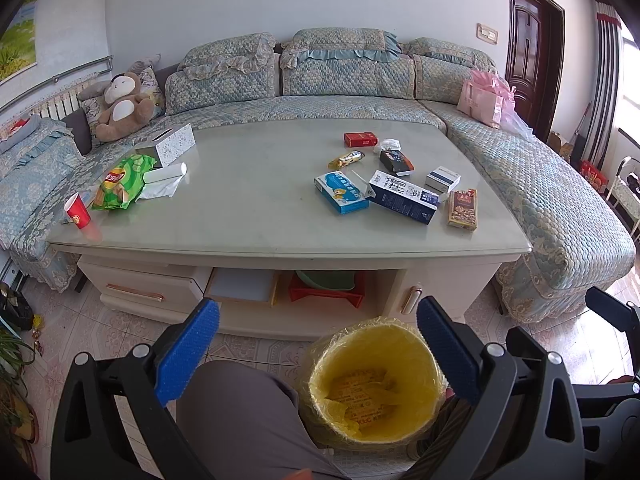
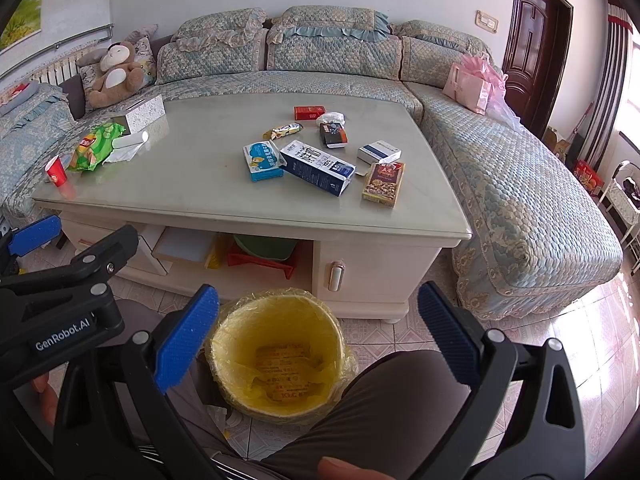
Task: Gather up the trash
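Both grippers — left (image 1: 318, 350), right (image 2: 318, 338) — hang with fingers spread, empty, over the bin (image 2: 280, 354); boxes (image 2: 316, 166) litter the counter (image 2: 200, 184).

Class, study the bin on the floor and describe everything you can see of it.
The bin is round and open-topped, lined with a thin yellow plastic bag folded over its rim. It stands upright on the tiled floor in front of the table, between the seated person's knees. Inside lies only flat printed paper or packaging at the bottom. Neither claw touches it.
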`<state>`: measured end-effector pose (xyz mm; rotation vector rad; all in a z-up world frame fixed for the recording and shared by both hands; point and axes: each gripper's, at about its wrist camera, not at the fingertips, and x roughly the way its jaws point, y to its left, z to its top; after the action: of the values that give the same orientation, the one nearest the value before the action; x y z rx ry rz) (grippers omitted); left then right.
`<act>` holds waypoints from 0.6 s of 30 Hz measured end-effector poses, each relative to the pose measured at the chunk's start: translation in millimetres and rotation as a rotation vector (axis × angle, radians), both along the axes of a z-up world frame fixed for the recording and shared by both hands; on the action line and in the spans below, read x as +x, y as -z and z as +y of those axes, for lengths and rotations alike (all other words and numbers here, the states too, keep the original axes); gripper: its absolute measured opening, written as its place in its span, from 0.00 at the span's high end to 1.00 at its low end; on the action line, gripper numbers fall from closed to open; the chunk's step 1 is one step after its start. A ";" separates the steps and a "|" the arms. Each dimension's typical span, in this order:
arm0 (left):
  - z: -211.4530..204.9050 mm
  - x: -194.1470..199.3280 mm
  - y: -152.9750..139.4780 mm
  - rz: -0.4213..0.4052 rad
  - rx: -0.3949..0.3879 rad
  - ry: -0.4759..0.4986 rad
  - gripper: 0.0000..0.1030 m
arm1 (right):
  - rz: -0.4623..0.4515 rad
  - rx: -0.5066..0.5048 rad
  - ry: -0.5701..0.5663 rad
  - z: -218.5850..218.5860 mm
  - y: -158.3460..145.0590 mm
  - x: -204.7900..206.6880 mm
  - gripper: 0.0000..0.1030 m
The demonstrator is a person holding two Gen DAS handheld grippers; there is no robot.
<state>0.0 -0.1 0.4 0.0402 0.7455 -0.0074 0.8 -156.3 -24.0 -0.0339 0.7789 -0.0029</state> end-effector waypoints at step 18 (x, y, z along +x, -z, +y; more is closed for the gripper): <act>0.4 -0.7 1.7 0.000 -0.001 0.002 0.06 | 0.001 0.001 0.001 -1.0 -1.7 2.4 0.06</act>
<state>-0.6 0.3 -1.2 0.0403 0.7450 -0.0097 3.2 -157.4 -22.2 -0.0325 0.7803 -0.0032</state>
